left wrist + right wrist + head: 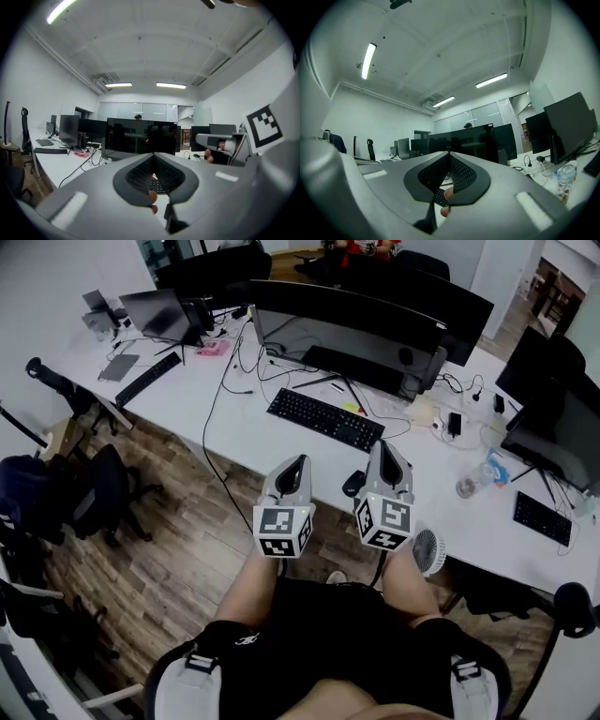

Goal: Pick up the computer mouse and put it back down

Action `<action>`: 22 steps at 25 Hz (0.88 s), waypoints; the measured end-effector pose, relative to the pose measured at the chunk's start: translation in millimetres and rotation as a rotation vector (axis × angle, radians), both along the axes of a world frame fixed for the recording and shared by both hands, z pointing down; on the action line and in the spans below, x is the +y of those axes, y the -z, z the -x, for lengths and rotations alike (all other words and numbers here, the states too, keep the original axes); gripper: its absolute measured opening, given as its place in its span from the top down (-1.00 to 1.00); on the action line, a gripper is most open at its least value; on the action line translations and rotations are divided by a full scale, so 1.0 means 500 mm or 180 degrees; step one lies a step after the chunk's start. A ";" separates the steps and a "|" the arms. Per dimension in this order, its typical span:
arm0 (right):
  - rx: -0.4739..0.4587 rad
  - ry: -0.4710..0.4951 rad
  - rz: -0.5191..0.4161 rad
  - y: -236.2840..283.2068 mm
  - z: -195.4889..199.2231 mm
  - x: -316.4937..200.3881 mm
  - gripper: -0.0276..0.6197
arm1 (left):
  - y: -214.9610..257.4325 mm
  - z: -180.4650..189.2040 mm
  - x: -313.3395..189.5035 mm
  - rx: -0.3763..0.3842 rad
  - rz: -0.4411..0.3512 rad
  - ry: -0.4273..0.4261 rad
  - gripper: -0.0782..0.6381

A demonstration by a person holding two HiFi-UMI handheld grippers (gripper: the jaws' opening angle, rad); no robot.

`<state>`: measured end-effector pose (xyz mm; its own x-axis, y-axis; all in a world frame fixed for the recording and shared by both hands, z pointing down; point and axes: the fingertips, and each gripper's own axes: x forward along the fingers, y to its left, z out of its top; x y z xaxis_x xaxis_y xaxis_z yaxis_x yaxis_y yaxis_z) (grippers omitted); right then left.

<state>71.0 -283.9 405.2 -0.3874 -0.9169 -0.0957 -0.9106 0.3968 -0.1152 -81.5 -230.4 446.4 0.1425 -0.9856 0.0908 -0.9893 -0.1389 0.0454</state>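
The black computer mouse (353, 484) lies on the white desk (253, 442) near its front edge, with nothing touching it. My left gripper (297, 463) hovers just left of the mouse, over the desk's edge. To the mouse's right, my right gripper (385, 446) points up over the desk. Both are raised above the person's lap. In the left gripper view the jaws (153, 155) meet at the tip with nothing between them. The right gripper view shows the same for its jaws (449, 153). The mouse is hidden in both gripper views.
A black keyboard (325, 418) lies beyond the mouse, in front of a wide curved monitor (347, 324). A small white fan (429, 551) and a water bottle (473, 479) stand to the right. Cables cross the desk. Office chairs (94, 493) stand on the wood floor at left.
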 end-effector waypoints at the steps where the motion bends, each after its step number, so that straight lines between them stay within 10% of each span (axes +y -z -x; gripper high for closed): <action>1: 0.0015 -0.0054 0.0016 -0.005 -0.001 -0.008 0.92 | -0.004 0.000 -0.016 0.0010 0.0014 -0.0056 0.65; 22: -0.0006 -0.1533 0.0685 -0.163 -0.027 -0.083 0.59 | -0.027 0.021 -0.175 0.0080 0.0126 -0.1253 0.65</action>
